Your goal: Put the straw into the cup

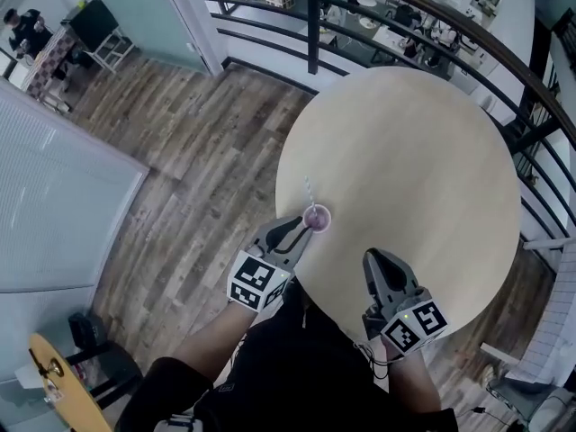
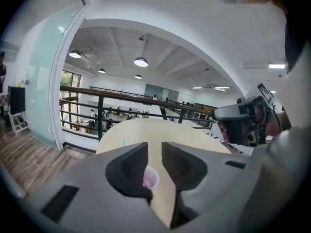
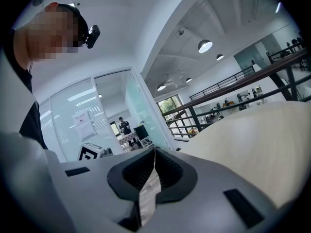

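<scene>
Round pale-wood desk [image 1: 405,151], plank floor [image 1: 198,133] off to the left, dark railing [image 1: 360,25] curving round the far side. Starting with the left hand-held gripper [image 1: 300,228]: jaws spread apart, nothing pinched, hovering over the near-left edge of the desk. Just past its tips, a small pinkish cup [image 1: 316,217], upright on the desk close to that edge, showing low in the gap between the jaws but not gripped. Straw [image 1: 308,194] already standing in the cup, leaning a bit toward the far left. Over to the right hand-held gripper [image 1: 374,257]: jaws pressed together, pinching a thin pale strip [image 3: 148,193], papery looking, trailing back from the tips. Positioned over the near edge of the desk, well right of the cup. Black-and-white marker cube [image 1: 259,284] on the back of each one.
</scene>
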The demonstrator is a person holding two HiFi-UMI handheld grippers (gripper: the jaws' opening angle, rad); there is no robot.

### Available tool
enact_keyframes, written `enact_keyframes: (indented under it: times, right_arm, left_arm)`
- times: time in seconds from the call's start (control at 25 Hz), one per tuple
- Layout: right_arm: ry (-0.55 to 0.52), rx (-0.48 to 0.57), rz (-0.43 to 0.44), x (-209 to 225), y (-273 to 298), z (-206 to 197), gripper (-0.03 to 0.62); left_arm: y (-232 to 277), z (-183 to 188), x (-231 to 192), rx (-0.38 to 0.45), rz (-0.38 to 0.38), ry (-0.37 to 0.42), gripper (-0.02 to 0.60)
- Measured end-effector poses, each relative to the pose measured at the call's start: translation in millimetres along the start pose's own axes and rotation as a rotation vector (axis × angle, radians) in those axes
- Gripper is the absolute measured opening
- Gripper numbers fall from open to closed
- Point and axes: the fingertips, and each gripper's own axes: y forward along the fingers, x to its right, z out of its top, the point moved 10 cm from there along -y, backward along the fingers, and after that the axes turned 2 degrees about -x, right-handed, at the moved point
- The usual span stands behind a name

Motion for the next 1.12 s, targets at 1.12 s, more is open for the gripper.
enact_keyframes:
  times: [1.12]
  right_arm:
    - [-0.168,0.159,0.039,-36,-32,61,0.021]
  left_arm:
    - [-115,86,44,0.264,0.071,0.143,0.006]
